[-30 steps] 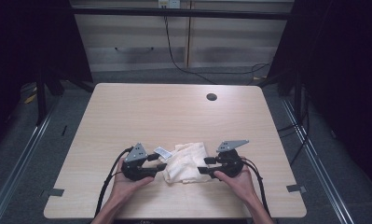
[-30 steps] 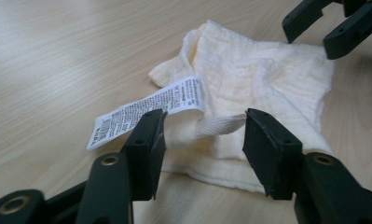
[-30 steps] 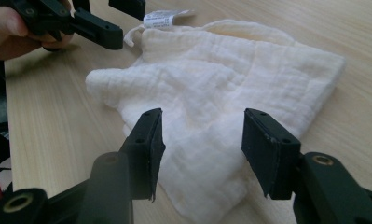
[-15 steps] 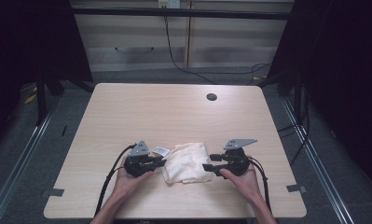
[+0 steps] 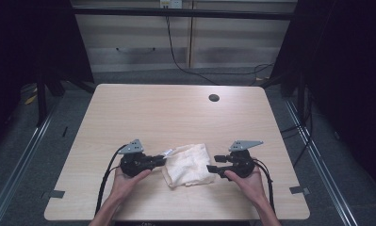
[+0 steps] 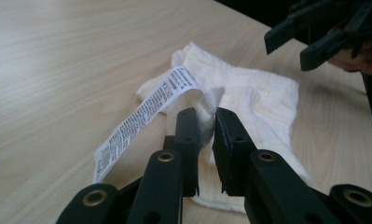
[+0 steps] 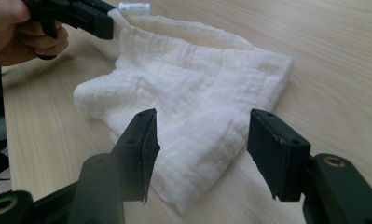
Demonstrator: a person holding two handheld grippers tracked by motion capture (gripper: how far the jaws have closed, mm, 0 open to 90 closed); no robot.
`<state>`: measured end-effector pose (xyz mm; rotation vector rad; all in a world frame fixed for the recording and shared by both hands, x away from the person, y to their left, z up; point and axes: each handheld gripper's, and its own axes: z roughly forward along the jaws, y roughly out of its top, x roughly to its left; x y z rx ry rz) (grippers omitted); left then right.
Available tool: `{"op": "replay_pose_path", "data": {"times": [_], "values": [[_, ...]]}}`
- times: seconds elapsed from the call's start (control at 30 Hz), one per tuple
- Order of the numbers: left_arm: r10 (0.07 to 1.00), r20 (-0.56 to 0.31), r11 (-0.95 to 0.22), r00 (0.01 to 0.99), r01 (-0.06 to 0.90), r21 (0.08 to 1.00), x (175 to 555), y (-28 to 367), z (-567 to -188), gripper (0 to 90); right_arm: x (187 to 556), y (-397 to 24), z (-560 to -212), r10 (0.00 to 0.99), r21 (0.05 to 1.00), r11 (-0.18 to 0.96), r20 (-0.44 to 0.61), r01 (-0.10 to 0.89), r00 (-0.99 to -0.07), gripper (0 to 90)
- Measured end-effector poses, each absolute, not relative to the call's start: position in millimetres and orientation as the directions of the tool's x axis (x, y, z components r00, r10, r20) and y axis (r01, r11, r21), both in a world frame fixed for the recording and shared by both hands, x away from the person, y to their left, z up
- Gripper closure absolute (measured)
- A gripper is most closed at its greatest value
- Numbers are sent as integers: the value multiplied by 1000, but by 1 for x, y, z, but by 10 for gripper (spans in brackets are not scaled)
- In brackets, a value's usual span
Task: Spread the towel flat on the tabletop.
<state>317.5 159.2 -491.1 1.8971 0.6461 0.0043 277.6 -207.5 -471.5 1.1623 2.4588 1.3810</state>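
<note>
Room: pretty dark all around, grey floor, pale cabinets at the back with black cables hanging down.
Table [image 5: 143,113]: light wood top, rounded corners, mostly bare, with a small dark round hole [image 5: 214,98] near the far edge.
Cloth [image 5: 188,165]: crumpled white gauzy piece lying flat on the near half of the table, right between the two grippers.
Left gripper [image 6: 206,122]: jaws pinched down narrow on a bunched-up corner of the cloth, right next to the tag; they've just been closing, with fabric caught between them.
Right gripper [image 7: 202,140]: jaws standing wide, just short of the cloth's near edge, no pad pressing on it; they've been opening a bit more.
Tag [image 6: 144,112]: white printed care label sticking out of the pinched corner, curling down onto the wood.
</note>
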Motion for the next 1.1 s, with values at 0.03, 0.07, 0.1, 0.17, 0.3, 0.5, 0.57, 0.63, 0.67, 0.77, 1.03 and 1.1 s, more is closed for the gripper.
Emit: {"op": "replay_pose_path", "data": {"times": [0.03, 0.07, 0.1, 0.17, 0.3, 0.5, 0.57, 0.63, 0.67, 0.77, 1.03, 1.1], "values": [[429, -304, -251, 850, 436, 864, 318, 161, -490, 803, 278, -208, -472, 655, 763, 300, 271, 572, -705, 428], [428, -310, -240, 849, 438, 867, 319, 163, -489, 826, 278, -207, -472, 656, 762, 300, 272, 574, -704, 428], [432, -308, -241, 847, 438, 866, 319, 165, -488, 854, 278, -207, -472, 656, 763, 300, 271, 573, -704, 428], [439, -308, -246, 844, 443, 862, 320, 166, -488, 869, 278, -207, -472, 655, 764, 299, 272, 572, -705, 427], [442, -313, -246, 840, 450, 858, 320, 164, -487, 877, 279, -207, -472, 657, 764, 295, 274, 573, -703, 427], [427, -307, -230, 851, 431, 873, 324, 160, -465, 881, 280, -210, -470, 661, 772, 282, 274, 569, -699, 425], [430, -299, -234, 852, 425, 875, 326, 158, -458, 881, 279, -212, -468, 663, 776, 270, 279, 570, -694, 424], [420, -295, -230, 858, 415, 880, 328, 156, -450, 883, 279, -214, -467, 667, 782, 264, 275, 565, -693, 420], [418, -292, -227, 860, 411, 883, 329, 155, -446, 883, 279, -215, -466, 668, 783, 257, 279, 566, -689, 419], [405, -283, -208, 869, 389, 897, 333, 150, -427, 884, 279, -219, -464, 675, 788, 244, 280, 565, -682, 416], [387, -225, -197, 894, 319, 927, 343, 135, -376, 885, 277, -229, -460, 686, 800, 218, 282, 559, -671, 411], [386, -204, -196, 900, 296, 935, 347, 131, -359, 886, 277, -230, -459, 689, 800, 210, 286, 561, -666, 411]]}}
